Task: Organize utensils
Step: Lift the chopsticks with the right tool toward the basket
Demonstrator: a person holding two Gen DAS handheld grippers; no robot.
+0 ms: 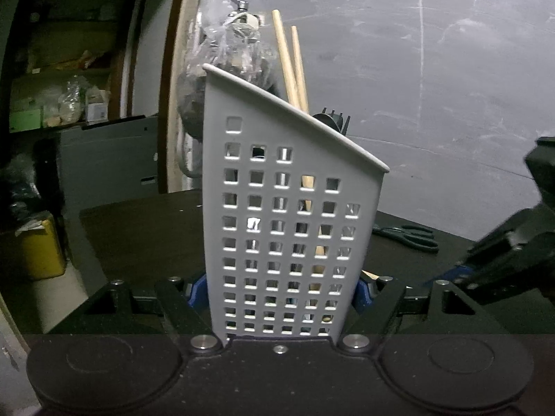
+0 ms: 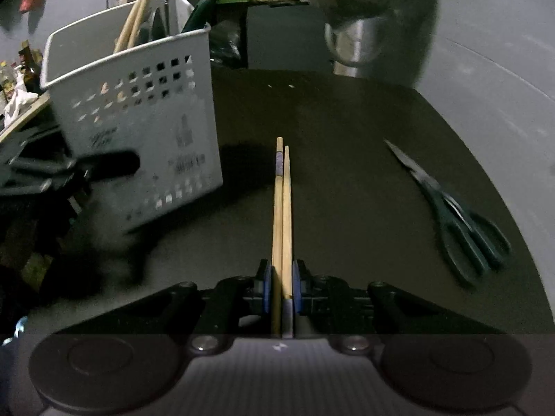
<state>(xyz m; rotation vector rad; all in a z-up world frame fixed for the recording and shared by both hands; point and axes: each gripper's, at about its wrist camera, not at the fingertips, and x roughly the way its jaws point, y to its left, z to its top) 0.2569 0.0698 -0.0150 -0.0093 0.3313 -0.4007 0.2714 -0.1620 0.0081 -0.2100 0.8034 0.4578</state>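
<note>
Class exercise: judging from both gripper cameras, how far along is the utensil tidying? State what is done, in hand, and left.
Done: two wooden sticks and a dark utensil stand in the grey holder, which the left gripper clamps. In hand: the right gripper is shut on a pair of chopsticks. Left: the scissors lie on the table.

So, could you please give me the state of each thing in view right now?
Utensil basket: upright on the table, clamped at its base by the left gripper, partly filled.
Chopsticks: pair side by side, gripped by the right gripper, pointing forward.
Scissors: closed, lying flat on the table, untouched.
Chopsticks in basket: standing, leaning.
</note>
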